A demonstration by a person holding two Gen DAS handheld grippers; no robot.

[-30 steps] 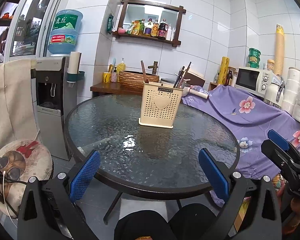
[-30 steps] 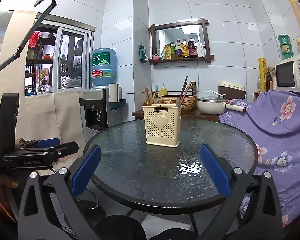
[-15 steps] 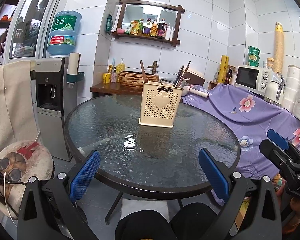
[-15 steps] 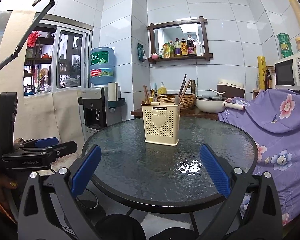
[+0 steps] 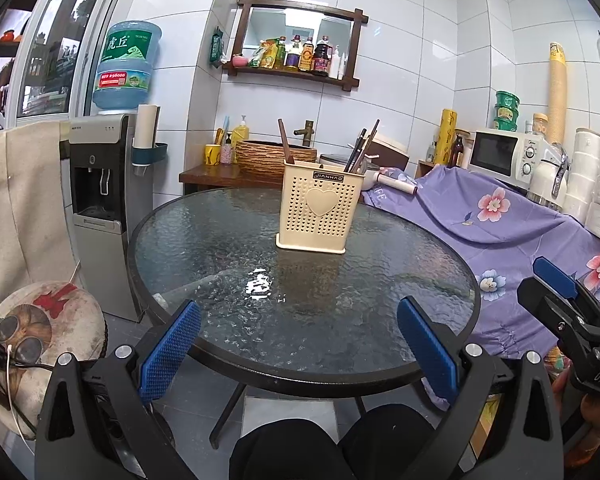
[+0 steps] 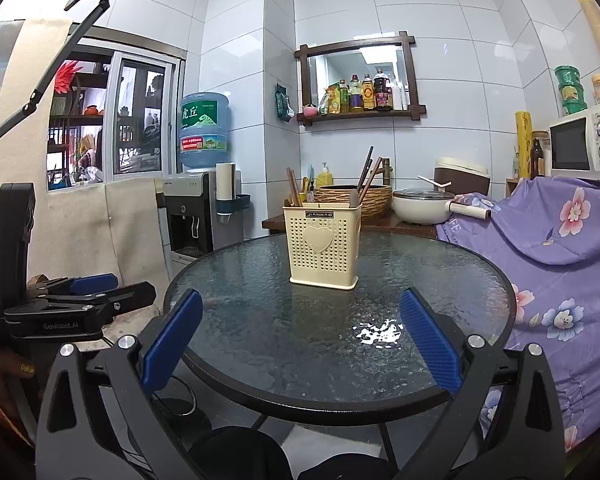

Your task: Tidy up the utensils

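A cream perforated utensil holder (image 5: 319, 209) with a heart on its front stands upright on the round glass table (image 5: 228, 240); it also shows in the right wrist view (image 6: 323, 246). Dark chopsticks (image 5: 362, 146) and a brown utensil handle (image 5: 285, 141) stick out of its top. My left gripper (image 5: 298, 338) is open and empty at the table's near edge. My right gripper (image 6: 300, 330) is open and empty, also at the near edge. Each gripper shows from the side in the other's view, the right one (image 5: 560, 304) and the left one (image 6: 80, 300).
A water dispenser (image 5: 104, 200) stands left of the table, a round stool (image 5: 40, 332) below it. A purple floral cloth (image 5: 500, 232) covers the counter on the right, with a microwave (image 5: 504, 154). A wooden side table with a basket (image 5: 276, 154) and a white pot (image 6: 420, 204) is behind.
Both grippers have shifted only slightly; the views have drifted a little. The holder and table are unchanged, and both grippers stay open.
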